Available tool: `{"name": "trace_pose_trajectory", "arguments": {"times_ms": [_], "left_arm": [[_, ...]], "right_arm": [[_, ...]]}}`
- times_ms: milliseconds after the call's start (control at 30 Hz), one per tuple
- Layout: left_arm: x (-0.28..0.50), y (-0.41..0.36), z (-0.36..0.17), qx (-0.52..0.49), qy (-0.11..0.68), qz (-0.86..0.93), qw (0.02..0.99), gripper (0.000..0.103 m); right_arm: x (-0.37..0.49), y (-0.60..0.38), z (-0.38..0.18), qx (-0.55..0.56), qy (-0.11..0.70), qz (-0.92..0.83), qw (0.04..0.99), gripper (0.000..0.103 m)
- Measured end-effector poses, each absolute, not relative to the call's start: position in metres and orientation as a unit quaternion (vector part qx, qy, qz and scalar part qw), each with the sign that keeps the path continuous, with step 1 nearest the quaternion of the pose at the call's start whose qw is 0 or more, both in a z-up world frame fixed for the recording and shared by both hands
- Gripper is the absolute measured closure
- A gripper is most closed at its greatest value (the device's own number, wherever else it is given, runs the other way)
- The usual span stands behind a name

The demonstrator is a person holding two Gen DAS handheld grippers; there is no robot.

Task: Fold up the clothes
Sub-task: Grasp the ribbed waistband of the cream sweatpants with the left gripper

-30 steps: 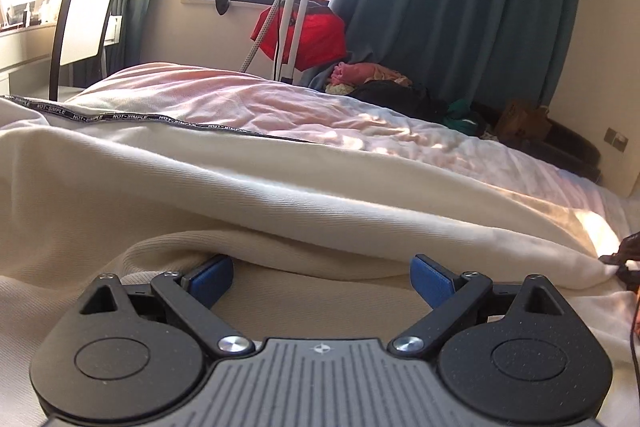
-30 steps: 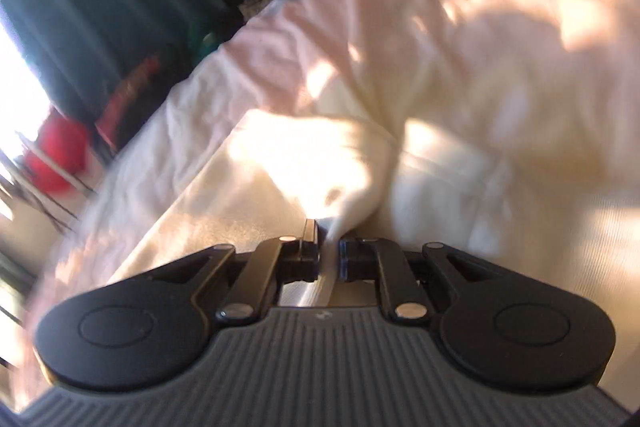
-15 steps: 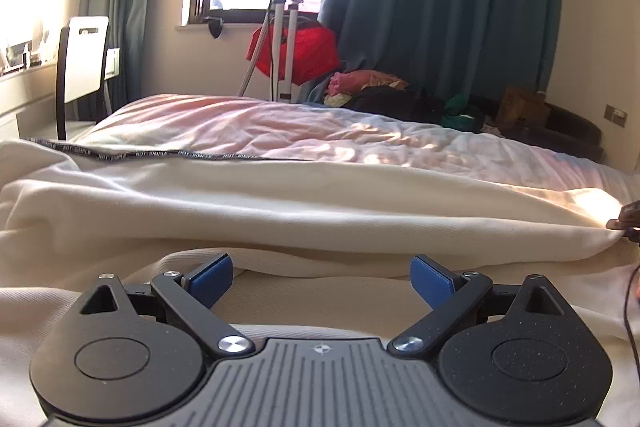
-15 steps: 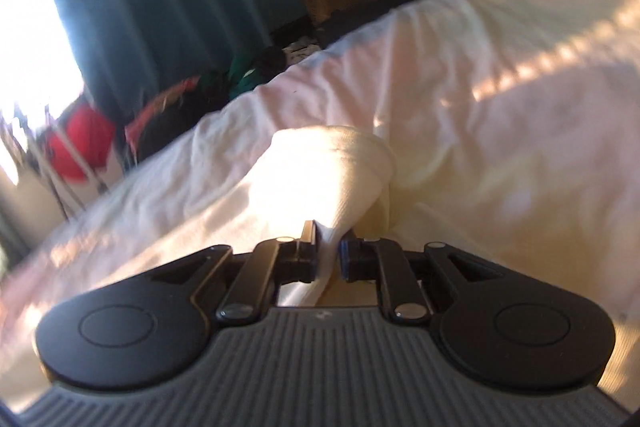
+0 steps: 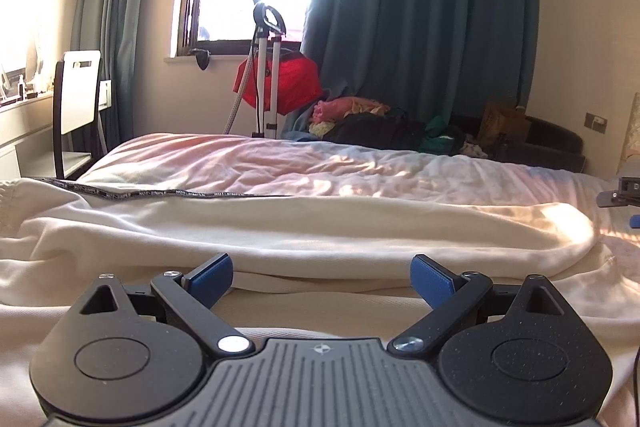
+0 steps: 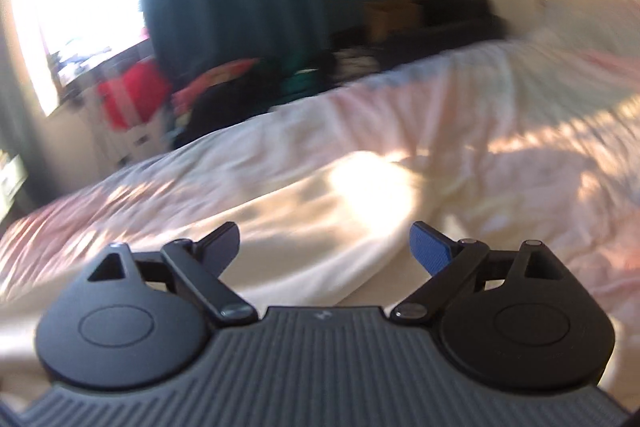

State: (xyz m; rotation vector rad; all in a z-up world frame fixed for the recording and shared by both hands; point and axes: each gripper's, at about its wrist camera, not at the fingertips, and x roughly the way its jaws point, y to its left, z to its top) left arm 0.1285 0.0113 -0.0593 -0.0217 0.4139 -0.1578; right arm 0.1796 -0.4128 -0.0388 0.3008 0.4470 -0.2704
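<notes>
A cream garment [image 5: 304, 227] lies folded lengthwise across the bed, a dark lettered band [image 5: 160, 193] along its far edge. My left gripper [image 5: 322, 279] hovers just above its near fold, open, blue pads apart with nothing between them. In the blurred right wrist view the same cream garment [image 6: 320, 219] lies below my right gripper [image 6: 324, 247]. Its jaws are opening wide and the cloth is free of them. Part of the right gripper [image 5: 624, 191] shows at the right edge of the left wrist view.
The bed carries a pale pink-white duvet [image 5: 320, 167]. Beyond it stand a red bag on a metal stand [image 5: 280, 87], a heap of clothes and dark bags [image 5: 380, 123], teal curtains [image 5: 420, 7], a bright window, and a white chair [image 5: 78, 99] by a desk at left.
My right gripper let go of the cream cloth, opened wide, rolled level and rose. My left gripper, open throughout, lifted and drew back, so the folded garment looks lower and flatter.
</notes>
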Motion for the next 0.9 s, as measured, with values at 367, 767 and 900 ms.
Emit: {"name": "trace_pose_trajectory", "arguments": {"times_ms": [367, 767, 900], "left_arm": [[0.078, 0.054, -0.034, -0.033, 0.24, -0.017, 0.97, 0.006], [0.059, 0.233, -0.022, -0.236, 0.383, 0.205, 0.869, 0.006], [0.046, 0.279, -0.044, -0.362, 0.417, 0.264, 0.791, 0.006]], "right_arm": [[0.097, -0.349, -0.001, 0.095, 0.214, -0.058, 0.971, 0.01], [0.101, -0.351, -0.009, 0.081, 0.222, -0.065, 0.969, 0.01], [0.102, -0.351, -0.011, 0.08, 0.232, -0.067, 0.967, 0.01]]}}
